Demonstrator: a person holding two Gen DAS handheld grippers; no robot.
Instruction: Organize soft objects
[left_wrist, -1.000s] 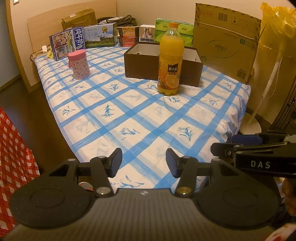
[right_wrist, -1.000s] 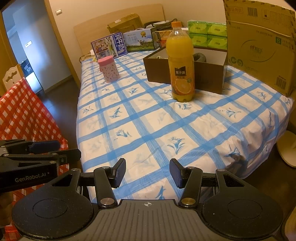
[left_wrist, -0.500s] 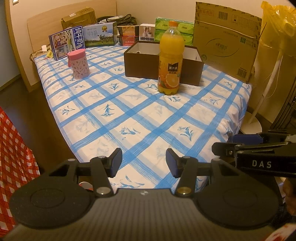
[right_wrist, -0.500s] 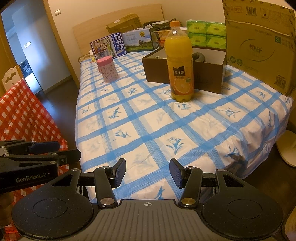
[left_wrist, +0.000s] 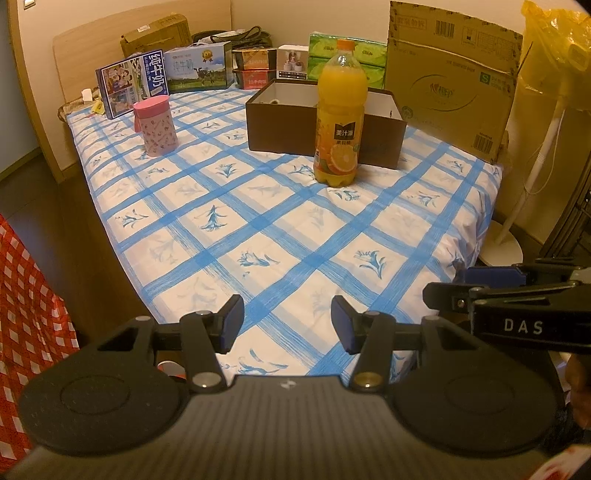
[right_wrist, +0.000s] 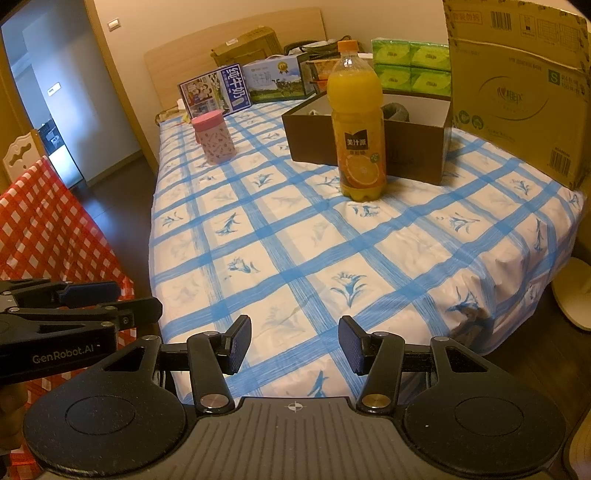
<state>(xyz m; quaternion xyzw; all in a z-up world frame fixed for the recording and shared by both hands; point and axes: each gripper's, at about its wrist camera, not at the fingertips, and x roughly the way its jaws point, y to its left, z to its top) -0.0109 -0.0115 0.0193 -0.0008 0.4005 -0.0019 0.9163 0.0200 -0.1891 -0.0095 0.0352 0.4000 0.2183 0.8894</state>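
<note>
A bed with a blue-checked sheet (left_wrist: 280, 236) (right_wrist: 295, 240) fills both views. On it stand an orange juice bottle (left_wrist: 341, 114) (right_wrist: 358, 122), a pink patterned cup (left_wrist: 155, 125) (right_wrist: 214, 136) and an open brown box (left_wrist: 288, 122) (right_wrist: 413, 147). A grey soft item (right_wrist: 395, 110) shows inside the box in the right wrist view. My left gripper (left_wrist: 287, 325) hovers open over the bed's near edge, nothing between its fingers. My right gripper (right_wrist: 294, 345) is likewise open and empty beside it; each gripper appears at the edge of the other's view.
Milk cartons (left_wrist: 131, 86), green tissue packs (right_wrist: 410, 70) and a large cardboard box (left_wrist: 450, 74) line the far side of the bed. A red-checked cloth (right_wrist: 48, 229) hangs at the left. A fan stand (left_wrist: 506, 243) is on the floor at the right.
</note>
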